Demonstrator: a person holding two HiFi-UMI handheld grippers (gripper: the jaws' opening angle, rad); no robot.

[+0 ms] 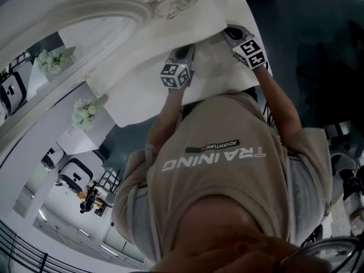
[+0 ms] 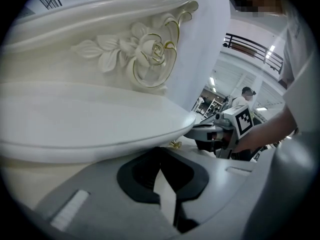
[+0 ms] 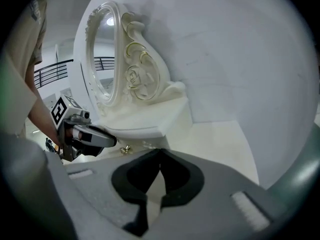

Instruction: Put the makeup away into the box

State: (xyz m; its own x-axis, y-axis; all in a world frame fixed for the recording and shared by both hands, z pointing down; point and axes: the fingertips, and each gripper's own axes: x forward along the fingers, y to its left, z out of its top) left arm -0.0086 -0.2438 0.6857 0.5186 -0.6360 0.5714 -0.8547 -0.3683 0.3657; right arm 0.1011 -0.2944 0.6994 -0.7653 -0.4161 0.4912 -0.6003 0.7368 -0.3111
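left tongs (image 2: 160,149), right tongs (image 3: 160,151), by shelf edge (image 2: 165,129)

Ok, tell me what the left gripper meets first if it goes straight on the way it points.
Probably the lower edge of the white curved ledge, or the small gold knob just beneath it. The left gripper is shut, with its tips close under that edge. Depth there is hard to judge.

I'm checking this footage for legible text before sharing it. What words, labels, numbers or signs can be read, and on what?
"TRAINING": large pale print on the person's shirt, upside down in the head view.
"ADVENTURE": small dark label on the same shirt; the characters after it are too small to read.
Marker cubes: black-and-white square codes only, no letters.
Nothing else is legible.
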